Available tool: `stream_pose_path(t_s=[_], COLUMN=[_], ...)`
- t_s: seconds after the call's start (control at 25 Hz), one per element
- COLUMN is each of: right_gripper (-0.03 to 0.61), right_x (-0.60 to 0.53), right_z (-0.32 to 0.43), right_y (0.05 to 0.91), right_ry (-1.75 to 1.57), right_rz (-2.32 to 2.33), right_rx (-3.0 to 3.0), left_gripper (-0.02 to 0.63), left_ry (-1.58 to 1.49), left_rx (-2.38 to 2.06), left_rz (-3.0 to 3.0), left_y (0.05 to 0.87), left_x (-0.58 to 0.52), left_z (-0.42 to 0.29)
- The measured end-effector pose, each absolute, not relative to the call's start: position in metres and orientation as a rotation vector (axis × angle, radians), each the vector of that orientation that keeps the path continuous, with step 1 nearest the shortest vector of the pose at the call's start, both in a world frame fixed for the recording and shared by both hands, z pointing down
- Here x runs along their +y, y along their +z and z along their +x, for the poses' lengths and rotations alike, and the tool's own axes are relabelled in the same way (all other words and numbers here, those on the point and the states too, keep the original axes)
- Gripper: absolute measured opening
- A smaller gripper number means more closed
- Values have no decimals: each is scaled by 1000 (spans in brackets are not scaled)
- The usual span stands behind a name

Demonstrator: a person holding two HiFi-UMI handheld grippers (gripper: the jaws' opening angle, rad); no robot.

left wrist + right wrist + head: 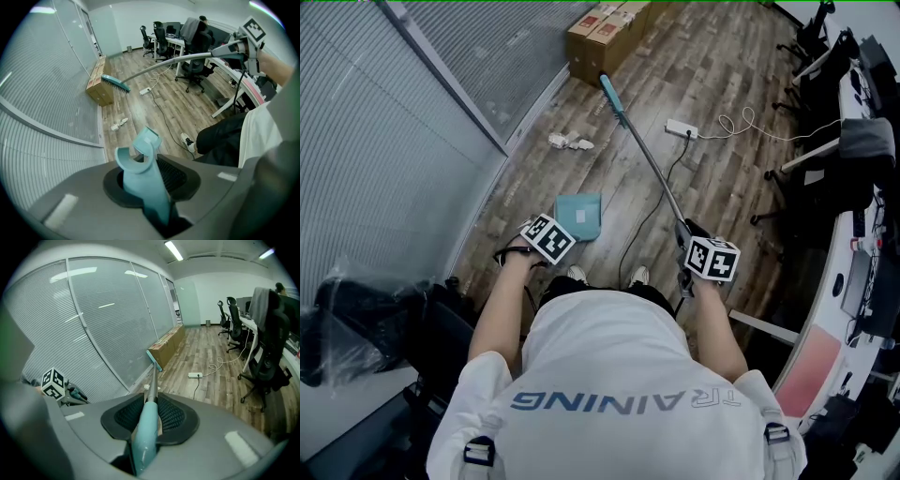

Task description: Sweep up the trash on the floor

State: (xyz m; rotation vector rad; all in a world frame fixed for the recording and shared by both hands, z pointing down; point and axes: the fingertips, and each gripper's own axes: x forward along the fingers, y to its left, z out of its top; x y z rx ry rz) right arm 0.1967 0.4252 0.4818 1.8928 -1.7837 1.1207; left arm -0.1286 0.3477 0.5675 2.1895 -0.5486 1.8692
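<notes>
Crumpled white trash lies on the wood floor near the glass wall; the same trash shows in the left gripper view. My right gripper is shut on the teal handle of a broom whose grey pole runs forward to a teal brush head held above the floor near the boxes. My left gripper is shut on the teal dustpan handle. The dustpan hangs just ahead of it, short of the trash.
Cardboard boxes stand along the glass wall. A white power strip and its cable lie on the floor to the right of the broom. Office chairs and desks line the right. A black bag sits at the left.
</notes>
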Motion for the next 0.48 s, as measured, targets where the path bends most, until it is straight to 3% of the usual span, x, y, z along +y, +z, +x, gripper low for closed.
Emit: stream_pose_path(t_s=[0.48], right_gripper=[109], right_x=[379], right_z=[144], right_y=[476], right_ry=[1081], right_rz=[1849], right_rx=[-1799], left_gripper=[92], left_ry=[1867], left_rx=[-588], left_rz=[2184], left_y=[573], left_x=[310], left_z=[-190])
